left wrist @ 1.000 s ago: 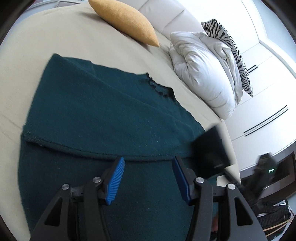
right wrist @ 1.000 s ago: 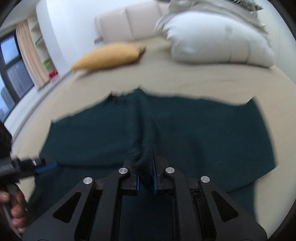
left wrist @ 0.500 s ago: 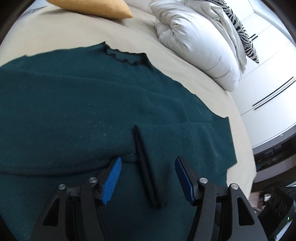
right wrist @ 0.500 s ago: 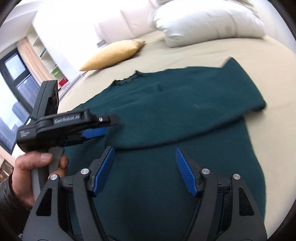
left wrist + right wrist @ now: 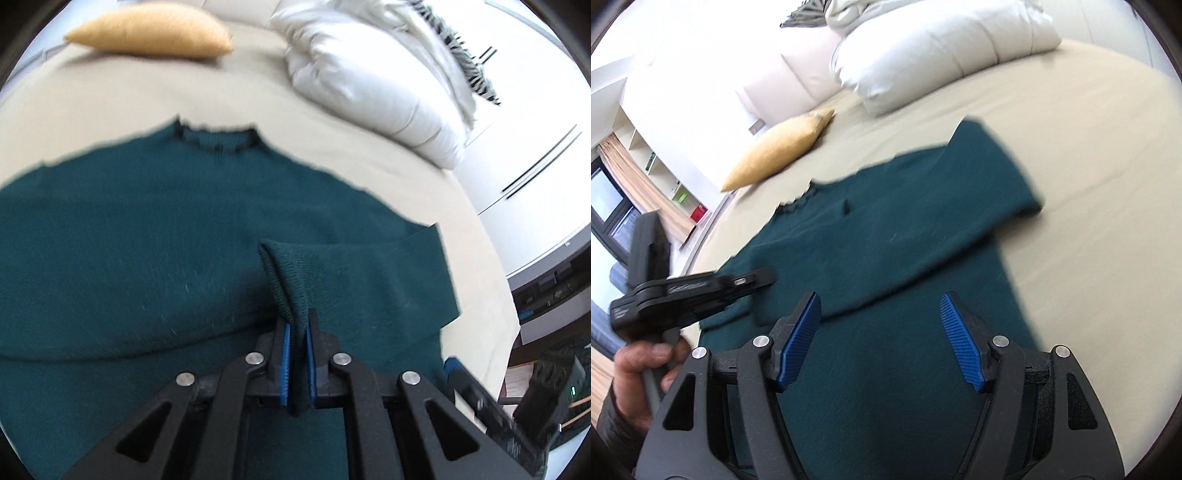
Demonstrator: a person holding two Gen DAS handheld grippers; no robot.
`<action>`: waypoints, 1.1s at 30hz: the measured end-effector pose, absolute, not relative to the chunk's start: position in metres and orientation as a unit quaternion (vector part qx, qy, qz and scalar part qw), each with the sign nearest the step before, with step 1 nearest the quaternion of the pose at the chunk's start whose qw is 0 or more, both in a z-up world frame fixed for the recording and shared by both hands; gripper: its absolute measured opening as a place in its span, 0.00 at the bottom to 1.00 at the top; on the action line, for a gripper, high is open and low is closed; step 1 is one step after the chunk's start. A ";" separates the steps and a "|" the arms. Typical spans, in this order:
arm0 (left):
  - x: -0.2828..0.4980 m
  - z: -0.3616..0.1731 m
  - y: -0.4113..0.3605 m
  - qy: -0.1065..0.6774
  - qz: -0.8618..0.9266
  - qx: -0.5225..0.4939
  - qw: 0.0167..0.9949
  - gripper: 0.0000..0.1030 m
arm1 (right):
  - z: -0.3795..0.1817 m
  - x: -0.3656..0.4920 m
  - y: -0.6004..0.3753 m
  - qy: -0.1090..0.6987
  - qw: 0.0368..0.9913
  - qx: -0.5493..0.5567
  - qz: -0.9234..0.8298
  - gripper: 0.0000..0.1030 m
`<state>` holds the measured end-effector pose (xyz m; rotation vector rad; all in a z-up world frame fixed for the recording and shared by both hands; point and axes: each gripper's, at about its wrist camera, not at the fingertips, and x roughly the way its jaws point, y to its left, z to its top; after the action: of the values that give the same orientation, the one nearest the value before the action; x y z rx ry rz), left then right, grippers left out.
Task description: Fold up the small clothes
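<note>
On bed (image 5: 258, 96), left gripper (image 5: 297, 365) jaws now clamping sweater cuff (image 5: 286, 273), right gripper (image 5: 881, 343) jaws released.

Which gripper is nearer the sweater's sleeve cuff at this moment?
Left. The left gripper is shut on the sleeve cuff of the green sweater. The right gripper hovers open over the sweater's body, apart from it.

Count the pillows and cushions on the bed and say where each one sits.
3. The yellow cushion lies at the head of the bed, the white pillow to its right, and a zebra-striped cushion behind the white one. Others may be hidden.
</note>
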<state>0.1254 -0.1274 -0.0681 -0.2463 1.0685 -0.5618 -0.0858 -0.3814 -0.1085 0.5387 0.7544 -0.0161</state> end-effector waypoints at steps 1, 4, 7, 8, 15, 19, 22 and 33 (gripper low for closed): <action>0.127 -0.061 -0.123 0.492 -0.263 -0.113 0.822 0.08 | -0.103 -0.082 -0.391 0.358 0.897 0.257 -0.019 0.64; 0.136 -0.041 -0.099 0.461 -0.254 -0.111 0.843 0.08 | -0.089 -0.070 -0.415 0.346 0.904 0.248 -0.044 0.64; 0.151 -0.039 -0.075 0.447 -0.237 -0.111 0.856 0.08 | -0.085 -0.048 -0.437 0.351 0.902 0.244 -0.067 0.64; 0.159 -0.045 -0.064 0.449 -0.229 -0.116 0.856 0.08 | -0.086 -0.036 -0.446 0.354 0.899 0.250 -0.066 0.64; 0.183 -0.095 -0.029 0.472 -0.199 -0.140 0.848 0.08 | -0.106 0.042 -0.467 0.390 0.883 0.253 -0.066 0.64; 0.185 -0.114 -0.025 0.480 -0.200 -0.141 0.843 0.08 | -0.122 0.075 -0.468 0.409 0.876 0.248 -0.068 0.62; 0.185 -0.122 -0.024 0.482 -0.203 -0.151 0.839 0.08 | -0.133 0.093 -0.467 0.426 0.865 0.257 -0.058 0.45; 0.186 -0.122 -0.029 0.471 -0.195 -0.140 0.849 0.09 | -0.144 0.113 -0.461 0.430 0.872 0.214 -0.092 0.05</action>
<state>0.1860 -0.0288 -0.1219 -0.2952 0.9921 -0.4107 0.1125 -0.4612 -0.1445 0.4479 0.8986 -0.1930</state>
